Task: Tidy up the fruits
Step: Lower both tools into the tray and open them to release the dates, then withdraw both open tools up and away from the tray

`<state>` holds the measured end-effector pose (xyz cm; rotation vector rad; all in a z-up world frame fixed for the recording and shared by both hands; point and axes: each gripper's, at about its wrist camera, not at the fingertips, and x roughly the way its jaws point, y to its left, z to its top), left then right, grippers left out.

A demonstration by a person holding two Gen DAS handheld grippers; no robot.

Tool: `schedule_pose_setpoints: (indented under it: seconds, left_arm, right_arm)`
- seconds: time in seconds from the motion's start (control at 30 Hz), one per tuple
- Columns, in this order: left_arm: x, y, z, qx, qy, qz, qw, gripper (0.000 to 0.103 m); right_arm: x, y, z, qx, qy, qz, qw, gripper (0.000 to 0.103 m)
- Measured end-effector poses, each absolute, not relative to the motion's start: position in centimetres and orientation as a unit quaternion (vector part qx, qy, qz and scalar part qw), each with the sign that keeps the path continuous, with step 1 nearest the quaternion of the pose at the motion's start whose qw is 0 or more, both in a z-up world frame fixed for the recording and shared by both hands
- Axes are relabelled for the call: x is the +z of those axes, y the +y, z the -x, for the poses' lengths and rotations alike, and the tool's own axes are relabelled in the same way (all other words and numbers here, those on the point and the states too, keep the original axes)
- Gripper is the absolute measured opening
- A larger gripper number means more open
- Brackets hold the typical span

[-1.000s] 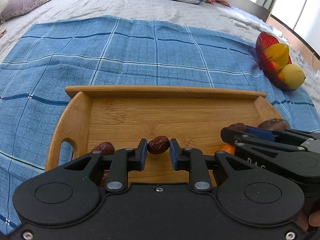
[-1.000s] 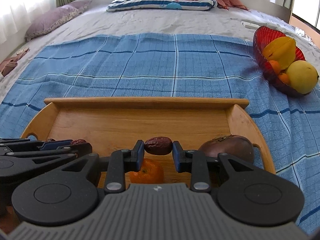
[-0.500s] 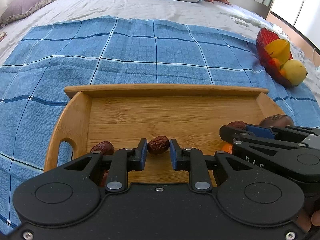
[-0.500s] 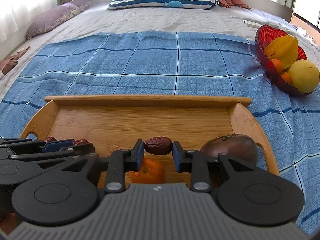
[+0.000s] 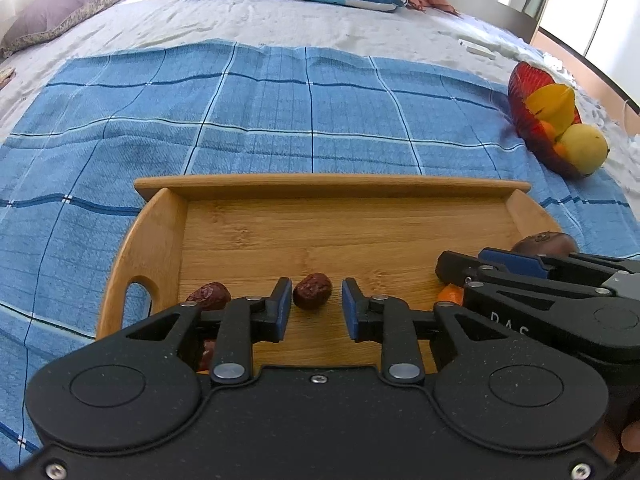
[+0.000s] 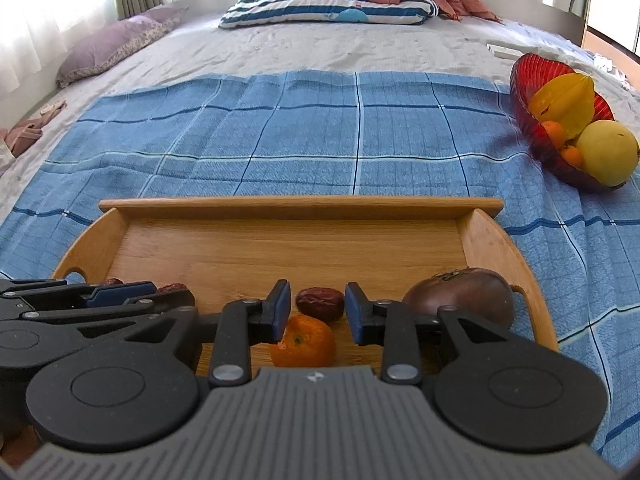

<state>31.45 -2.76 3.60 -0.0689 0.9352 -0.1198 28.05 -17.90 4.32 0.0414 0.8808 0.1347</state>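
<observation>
left wrist view shows the left gripper [image 5: 313,312] angled down over the near edge of the wooden tray [image 5: 160,232], its blue pads parted with clear gaps on both sides of a red date [image 5: 312,291] that lies on the tray floor; the jaws have just been opening, so this reads as a release, the date set down rather than gripped. another date [image 5: 209,295] sits at about nine o'clock of the first, close to the tray's handle cut-out, which suggests the dates are being lined up along this near side. right wrist view shows the same on the other hand: the right gripper [image 6: 317,312] has its jaws standing apart, just opened too, around a second released date [image 6: 320,305], with a small mandarin [image 6: 303,342] just beside it at six o'clock and a dark purple-brown round fruit [image 6: 460,298] at three o'clock against the right end wall. the two tools are held side by side and low, likely so the fruit drops no distance and does not roll. the dates look wrinkled, dull red-brown and oval, and light enough to shift at a nudge. far off at two o'clock a red glass bowl [image 6: 536,76] rests on the blue checked cloth [image 6: 320,136], holding a star fruit, a yellow pear-like fruit and small oranges.
</observation>
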Motion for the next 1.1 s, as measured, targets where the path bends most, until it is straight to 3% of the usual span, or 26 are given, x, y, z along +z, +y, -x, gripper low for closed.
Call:
schedule_pose_setpoints:
  seconds: [0.27, 0.33, 0.47, 0.83, 1.1]
  left_arm:
    - [5.3, -2.6, -29.8, -0.059, 0.427, 0.021, 0.902, 0.040]
    - [5.7, -2.5, -29.3, -0.059, 0.421, 0.021, 0.905, 0.043]
    - [6.7, -2.2, -27.9, -0.059, 0.404, 0.017, 0.913, 0.049]
    - [8.8, -1.6, -23.6, -0.053, 0.361, 0.000, 0.931, 0.073]
    - [9.5, -1.0, -20.2, -0.051, 0.336, -0.009, 0.940, 0.084]
  right_arm:
    - [5.9, -18.3, -26.7, 0.066, 0.405, -0.019, 0.912, 0.044]
    - [6.3, -18.5, -26.2, 0.061, 0.398, -0.019, 0.915, 0.054]
    - [7.2, -18.8, -24.9, 0.055, 0.382, -0.009, 0.923, 0.059]
    - [9.3, -19.5, -20.9, 0.043, 0.336, 0.010, 0.941, 0.068]
    - [9.8, -19.6, -18.6, 0.047, 0.313, 0.014, 0.949, 0.074]
